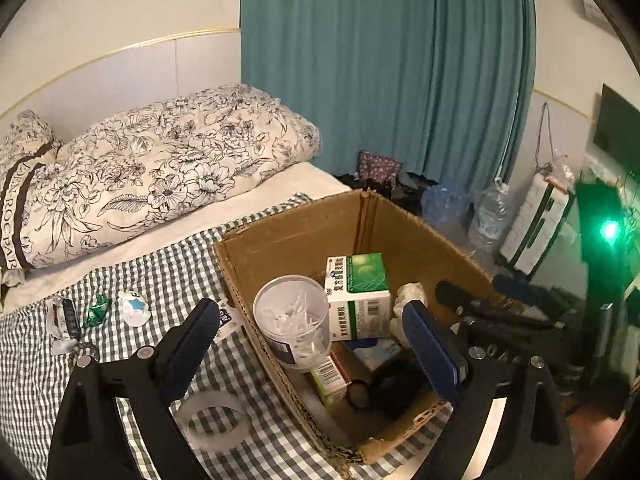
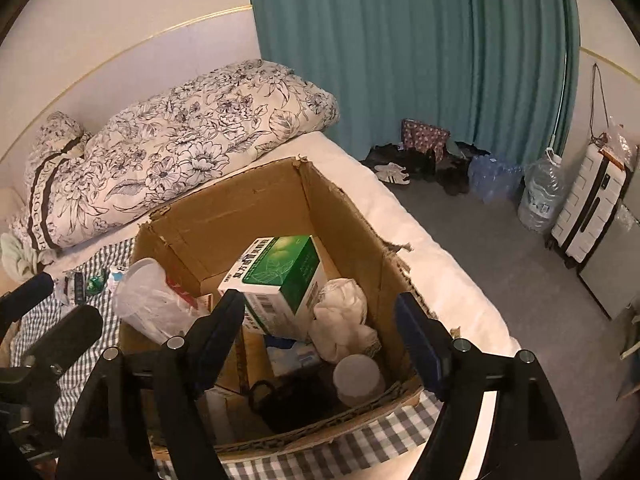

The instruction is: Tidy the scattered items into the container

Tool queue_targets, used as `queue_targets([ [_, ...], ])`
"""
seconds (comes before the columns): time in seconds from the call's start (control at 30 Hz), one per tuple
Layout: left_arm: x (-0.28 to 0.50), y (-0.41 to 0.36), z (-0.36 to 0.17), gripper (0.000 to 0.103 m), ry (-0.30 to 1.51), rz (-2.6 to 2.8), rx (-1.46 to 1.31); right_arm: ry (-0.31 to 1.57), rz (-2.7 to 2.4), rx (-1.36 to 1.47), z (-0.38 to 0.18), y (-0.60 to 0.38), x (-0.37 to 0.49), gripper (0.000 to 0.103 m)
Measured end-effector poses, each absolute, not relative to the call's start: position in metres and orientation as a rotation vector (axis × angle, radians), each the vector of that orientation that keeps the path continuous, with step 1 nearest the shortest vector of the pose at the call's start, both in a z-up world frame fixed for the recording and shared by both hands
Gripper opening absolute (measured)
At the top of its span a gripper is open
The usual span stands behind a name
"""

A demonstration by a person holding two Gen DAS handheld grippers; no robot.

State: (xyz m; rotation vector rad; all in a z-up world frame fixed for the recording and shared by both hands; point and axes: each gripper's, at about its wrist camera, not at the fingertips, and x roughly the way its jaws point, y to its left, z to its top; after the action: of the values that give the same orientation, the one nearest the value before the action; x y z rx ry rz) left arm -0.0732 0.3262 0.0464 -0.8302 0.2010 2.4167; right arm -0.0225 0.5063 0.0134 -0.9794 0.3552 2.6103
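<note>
Floral quilt [image 1: 160, 176] rolled up along the head edge of the bed, against the white headboard [image 1: 132, 76], with a checked cloth [image 1: 168, 276] spread over the white mattress [image 2: 440, 264]. Teal curtain [image 1: 384, 68] hangs behind the bed's far corner. On the grey floor [image 2: 492, 256]: patterned bag [image 2: 424, 136] at the curtain foot, big water bottle [image 2: 540, 196] just beside a white suitcase [image 2: 592, 208].

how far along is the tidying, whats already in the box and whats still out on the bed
Mostly done. The cardboard box already holds the green-and-white carton, clear plastic cup, white crumpled bundle and a dark item at the bottom. Nothing is in hand: the left gripper and right gripper both stand open over the box. Still out on the checked cloth: tape roll, green wrapper and other small wrappers.
</note>
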Motion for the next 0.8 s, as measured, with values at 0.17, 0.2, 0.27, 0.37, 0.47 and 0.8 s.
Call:
queue_targets([
  [0.17,-0.071,0.313,0.051,0.096,0.233,2.457,-0.807,0.36,2.612,-0.986,0.013,0.502,-0.019,0.077],
  [0.2,-0.073,0.305,0.047,0.097,0.228,2.474,-0.82,0.353,2.611,-0.985,0.013,0.501,-0.018,0.077],
  [0.27,-0.08,0.287,0.036,0.098,0.185,2.496,-0.875,0.351,2.611,-0.979,0.014,0.499,-0.015,0.077],
  [0.37,-0.087,0.259,0.01,0.098,0.178,2.534,-0.968,0.365,2.628,-0.963,0.015,0.495,-0.012,0.077],
  [0.47,-0.092,0.226,-0.016,0.098,0.169,2.596,-1.067,0.367,2.678,-0.932,0.019,0.481,-0.008,0.077],
  [0.8,-0.098,0.118,-0.059,0.098,0.137,2.81,-1.276,0.318,3.03,-0.915,0.025,0.358,-0.003,0.085],
])
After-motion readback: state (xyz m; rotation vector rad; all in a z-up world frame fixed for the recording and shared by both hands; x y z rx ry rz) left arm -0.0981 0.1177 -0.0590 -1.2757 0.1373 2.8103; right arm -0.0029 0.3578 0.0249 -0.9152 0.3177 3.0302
